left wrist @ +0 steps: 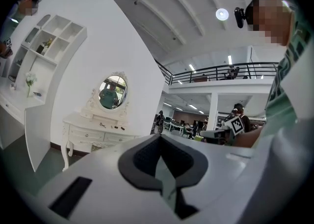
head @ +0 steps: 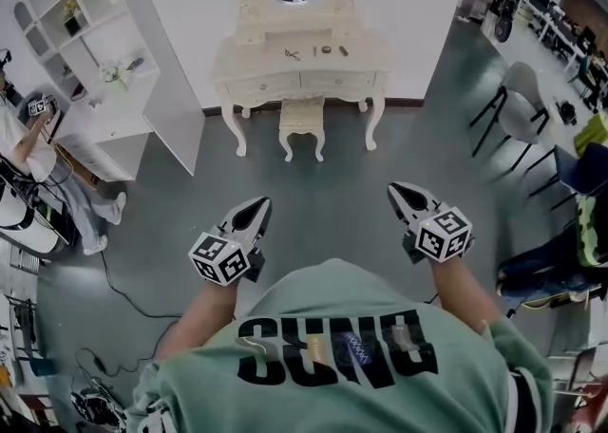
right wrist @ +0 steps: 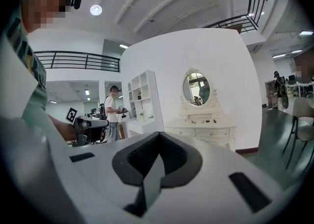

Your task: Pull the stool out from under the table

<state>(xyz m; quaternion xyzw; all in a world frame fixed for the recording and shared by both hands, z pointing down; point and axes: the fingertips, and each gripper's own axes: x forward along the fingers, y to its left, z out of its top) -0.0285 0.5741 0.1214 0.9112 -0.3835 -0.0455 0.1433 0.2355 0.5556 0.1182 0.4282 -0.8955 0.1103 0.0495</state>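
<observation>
Nothing is done yet — the stool (head: 302, 123) sits tucked under the white surface (head: 300, 68), well ahead of both pairs of jaws. The left gripper (head: 257, 204) and right gripper (head: 400, 191) have jaws closed on nothing; the approach, grip and pull all remain.

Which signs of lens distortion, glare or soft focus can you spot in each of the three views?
Head view: even, soft light, faint shadows under the table and stool; straight edges bow. Left gripper view: fisheye bends the white wall, a ceiling lamp glares, the corners go black. Right gripper view: the shut right tool looms huge and soft, the table behind tiny.
</observation>
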